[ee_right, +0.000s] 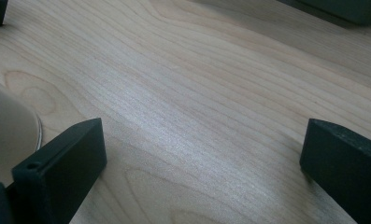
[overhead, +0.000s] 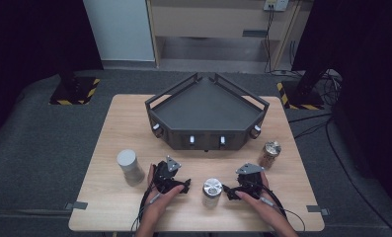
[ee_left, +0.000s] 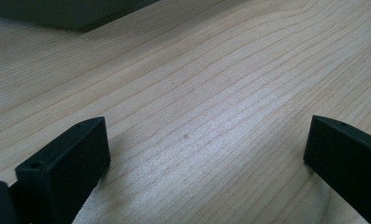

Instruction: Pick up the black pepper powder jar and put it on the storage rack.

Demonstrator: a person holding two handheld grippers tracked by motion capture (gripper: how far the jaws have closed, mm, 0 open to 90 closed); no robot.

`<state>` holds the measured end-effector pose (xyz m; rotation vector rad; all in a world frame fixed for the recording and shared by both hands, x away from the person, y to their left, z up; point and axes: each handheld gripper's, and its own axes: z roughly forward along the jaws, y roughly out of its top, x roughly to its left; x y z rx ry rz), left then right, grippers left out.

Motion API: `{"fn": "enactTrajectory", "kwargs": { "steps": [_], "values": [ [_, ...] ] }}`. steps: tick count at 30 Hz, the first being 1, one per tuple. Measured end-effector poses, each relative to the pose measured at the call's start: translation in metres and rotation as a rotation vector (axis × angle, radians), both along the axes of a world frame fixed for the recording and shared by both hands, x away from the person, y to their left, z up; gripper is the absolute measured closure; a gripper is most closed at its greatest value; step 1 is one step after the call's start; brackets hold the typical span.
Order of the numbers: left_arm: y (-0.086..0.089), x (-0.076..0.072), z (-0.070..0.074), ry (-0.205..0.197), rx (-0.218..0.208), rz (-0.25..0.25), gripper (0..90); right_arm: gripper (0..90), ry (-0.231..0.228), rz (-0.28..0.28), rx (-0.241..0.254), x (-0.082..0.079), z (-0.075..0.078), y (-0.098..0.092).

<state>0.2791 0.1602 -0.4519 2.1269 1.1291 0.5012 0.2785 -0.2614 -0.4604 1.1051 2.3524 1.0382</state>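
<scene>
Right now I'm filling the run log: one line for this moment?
left tool open | right tool open | middle can between them, untouched | tray empty

Both forearms come in from the bottom edge of the high view, angled a bit toward each other. The left hand [overhead: 160, 193] holds the left gripper [overhead: 185, 186] low over the counter [overhead: 114, 207], pointing toward the middle. The right hand [overhead: 255, 197] does the same with the right gripper [overhead: 226, 191], mirrored and aimed back at the left one. On both, the fingers [ee_left: 64, 172] stand wide apart, nothing between them but bare wood. A cable trails back from each.
</scene>
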Motion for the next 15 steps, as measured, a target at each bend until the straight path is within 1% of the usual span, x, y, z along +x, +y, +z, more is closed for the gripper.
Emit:
{"fn": "enactTrajectory", "kwargs": {
  "steps": [15],
  "values": [
    [-0.0002,-0.0002,0.0,-0.001,0.001,0.0,0.0,0.6,0.0,-0.008,0.001,-0.001,-0.0001,0.001]
  ]
}}
